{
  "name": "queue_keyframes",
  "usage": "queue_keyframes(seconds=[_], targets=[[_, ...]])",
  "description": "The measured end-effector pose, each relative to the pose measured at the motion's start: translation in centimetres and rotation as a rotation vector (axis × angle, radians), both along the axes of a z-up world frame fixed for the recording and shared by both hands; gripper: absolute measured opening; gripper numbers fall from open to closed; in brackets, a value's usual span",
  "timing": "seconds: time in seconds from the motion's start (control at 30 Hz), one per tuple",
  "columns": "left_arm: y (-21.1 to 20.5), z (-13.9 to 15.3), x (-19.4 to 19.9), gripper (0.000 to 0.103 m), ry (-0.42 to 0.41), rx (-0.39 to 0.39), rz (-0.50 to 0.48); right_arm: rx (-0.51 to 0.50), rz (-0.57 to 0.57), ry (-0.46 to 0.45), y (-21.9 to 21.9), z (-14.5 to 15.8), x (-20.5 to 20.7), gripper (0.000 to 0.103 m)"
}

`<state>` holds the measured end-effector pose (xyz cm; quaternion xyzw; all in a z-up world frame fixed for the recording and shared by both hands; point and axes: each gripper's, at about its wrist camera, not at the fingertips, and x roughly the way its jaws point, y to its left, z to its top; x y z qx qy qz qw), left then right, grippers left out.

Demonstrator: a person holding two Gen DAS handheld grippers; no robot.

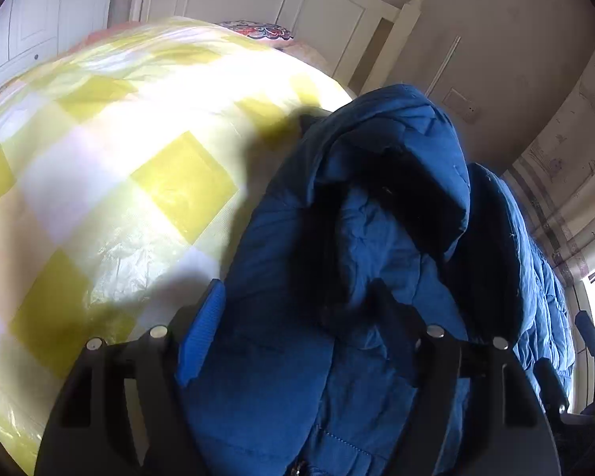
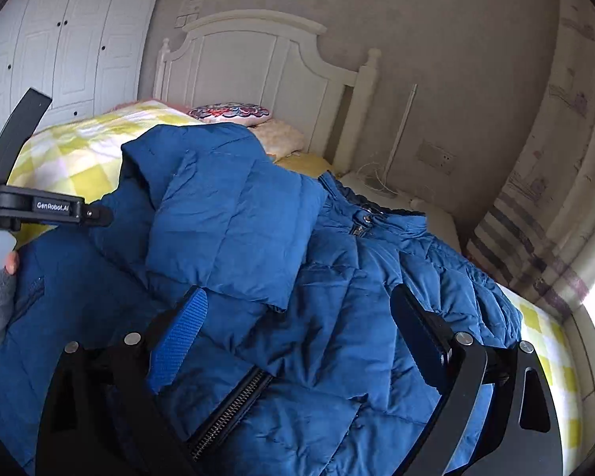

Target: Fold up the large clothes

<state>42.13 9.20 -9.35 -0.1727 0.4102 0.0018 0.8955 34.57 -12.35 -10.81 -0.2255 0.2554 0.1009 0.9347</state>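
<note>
A large blue puffer jacket [image 2: 281, 277] lies on the bed, one sleeve [image 2: 234, 214] folded across its front, zipper [image 2: 234, 408] showing near me. My right gripper [image 2: 297, 317] hovers just above the jacket, jaws wide apart and empty. In the left wrist view the jacket [image 1: 357, 238] bunches up right in front of the camera. My left gripper [image 1: 301, 309] has its fingers spread, with a thick fold of jacket filling the gap between them. The left gripper's body also shows at the left edge of the right wrist view [image 2: 39, 206].
The bed has a yellow-and-white checked cover [image 1: 119, 158]. A white headboard [image 2: 258, 55] and patterned pillow [image 2: 230, 113] are at the far end. White wardrobe doors [image 2: 59, 39] stand left, a curtain [image 2: 535, 218] and window right.
</note>
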Motion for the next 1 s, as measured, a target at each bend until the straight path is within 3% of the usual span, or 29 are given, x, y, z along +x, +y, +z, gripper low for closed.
queue_keyframes(seconds=[0.17, 0.3, 0.43, 0.5, 0.57, 0.63, 0.67, 0.77, 0.87, 0.93, 1.0], targets=[[0.1, -0.2, 0.0, 0.074, -0.007, -0.012, -0.001, -0.123, 0.078, 0.003, 3.4, -0.9, 0.5, 0.084], [-0.1, 0.0, -0.3, 0.074, -0.009, -0.008, 0.001, -0.07, 0.107, 0.021, 4.1, -0.2, 1.5, 0.081], [-0.2, 0.1, -0.2, 0.074, -0.008, -0.005, 0.0, -0.081, 0.099, 0.058, 4.8, -0.9, 3.1, 0.078], [-0.2, 0.1, -0.2, 0.075, -0.009, -0.004, 0.0, -0.079, 0.109, 0.087, 4.9, -1.4, 3.5, 0.067], [-0.2, 0.1, -0.2, 0.075, -0.008, -0.005, 0.0, -0.032, 0.142, 0.077, 4.4, -0.6, 2.9, 0.04], [-0.3, 0.1, -0.2, 0.075, -0.007, -0.006, 0.0, 0.081, 0.124, 0.023, 2.7, 1.8, 2.0, 0.024], [-0.3, 0.1, -0.2, 0.075, -0.007, -0.006, 0.0, 0.174, 0.095, -0.009, 1.0, 3.4, 1.5, 0.02], [-0.2, 0.2, -0.3, 0.075, -0.007, -0.009, 0.002, 0.529, -0.043, -0.07, -7.1, 7.0, 0.3, 0.017], [-0.3, 0.2, -0.4, 0.076, -0.007, -0.011, 0.002, 0.948, -0.288, -0.048, -17.9, 6.1, -0.2, 0.018], [-0.3, 0.1, -0.4, 0.076, -0.007, -0.011, 0.001, 1.037, -0.388, 0.045, -22.0, 4.1, 0.3, 0.02], [-0.3, 0.1, -0.4, 0.076, -0.007, -0.01, 0.001, 1.018, -0.429, 0.175, -23.5, 1.9, 1.2, 0.039]])
